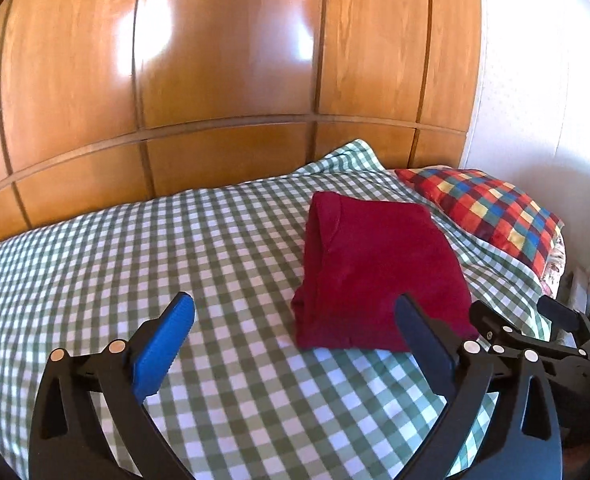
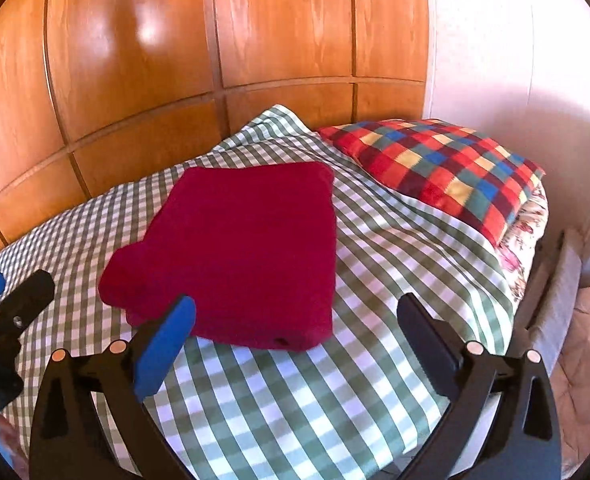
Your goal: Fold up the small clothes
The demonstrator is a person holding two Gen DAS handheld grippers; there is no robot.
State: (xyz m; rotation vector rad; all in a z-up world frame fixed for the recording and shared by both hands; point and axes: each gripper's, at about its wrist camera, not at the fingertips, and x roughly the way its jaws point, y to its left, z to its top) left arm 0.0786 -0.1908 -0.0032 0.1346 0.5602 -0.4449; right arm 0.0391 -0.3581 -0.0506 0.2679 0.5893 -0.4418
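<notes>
- Dark red garment [image 2: 239,256], folded into a compact stack, lies on the bed's green-and-white checked sheet [image 2: 279,404], toward the head end, near the pillow.
- Garment edges: near edge is a thick fold facing both tools; left side shows stacked layers in the left wrist view [image 1: 375,276]; far corner sits just beside the multicoloured checked pillow [image 2: 439,172], a strip of sheet between them.
- Left tool [image 1: 295,308]: fingers spread wide, gripping nothing, hovering over bare sheet at the garment's near-left edge; its right finger overlaps the garment's near corner in view, contact cannot be told.
- Right tool [image 2: 295,308]: fingers spread wide, empty, just short of the garment's near edge; blue pad [image 2: 163,352] overlaps the cloth's near-left corner in view.
- Open sheet lies left of the garment and in front of it; less room on the pillow side.
- Bed's right edge drops off past the pillow; a floral cover [image 2: 523,248] shows under it.
- Glossy wooden panelled wardrobe [image 2: 199,40] runs along the far side of the bed; white wall [image 2: 515,60] at right.
</notes>
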